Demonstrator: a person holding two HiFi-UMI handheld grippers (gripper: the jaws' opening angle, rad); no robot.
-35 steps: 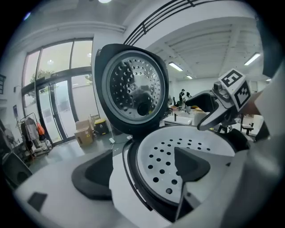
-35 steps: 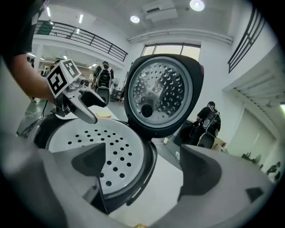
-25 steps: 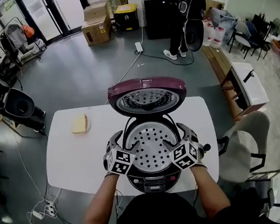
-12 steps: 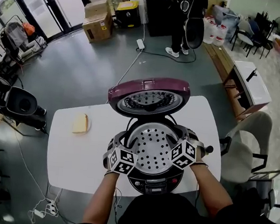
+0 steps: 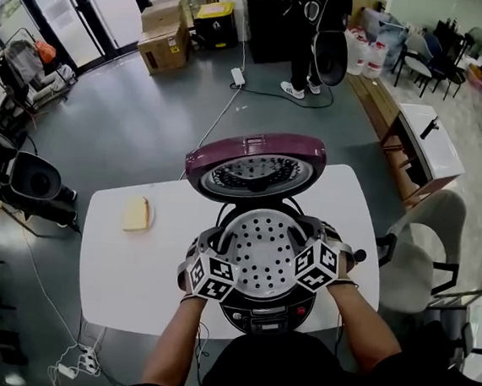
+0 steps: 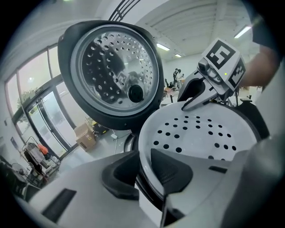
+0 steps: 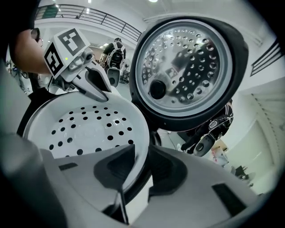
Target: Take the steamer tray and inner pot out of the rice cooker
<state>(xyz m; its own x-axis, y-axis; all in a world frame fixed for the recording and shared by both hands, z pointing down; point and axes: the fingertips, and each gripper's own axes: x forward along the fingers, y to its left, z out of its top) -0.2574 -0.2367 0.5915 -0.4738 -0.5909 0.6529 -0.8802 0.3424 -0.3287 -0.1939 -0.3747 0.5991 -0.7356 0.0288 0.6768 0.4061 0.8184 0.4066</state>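
A rice cooker [image 5: 267,313] stands on the white table [image 5: 122,278] with its maroon lid [image 5: 256,164] raised. The white perforated steamer tray [image 5: 263,249] sits in its mouth and hides the inner pot. My left gripper [image 5: 212,243] is at the tray's left rim and my right gripper [image 5: 315,235] is at its right rim. Both sets of jaws are closing. In the left gripper view the tray [image 6: 200,138] has its rim pinched between the left gripper [image 6: 144,171] pads. In the right gripper view the right gripper [image 7: 141,167] likewise clamps the rim of the tray [image 7: 84,129].
A yellow sponge-like block [image 5: 137,214] lies on the table's left part. A pale chair [image 5: 422,248] stands close to the table's right edge. A person [image 5: 311,33] stands at the back by cardboard boxes [image 5: 166,41]. Cables run over the floor.
Both grippers' jaws have narrowed from wide apart onto the steamer tray's rim. The hands have kept their places at the tray's two sides.
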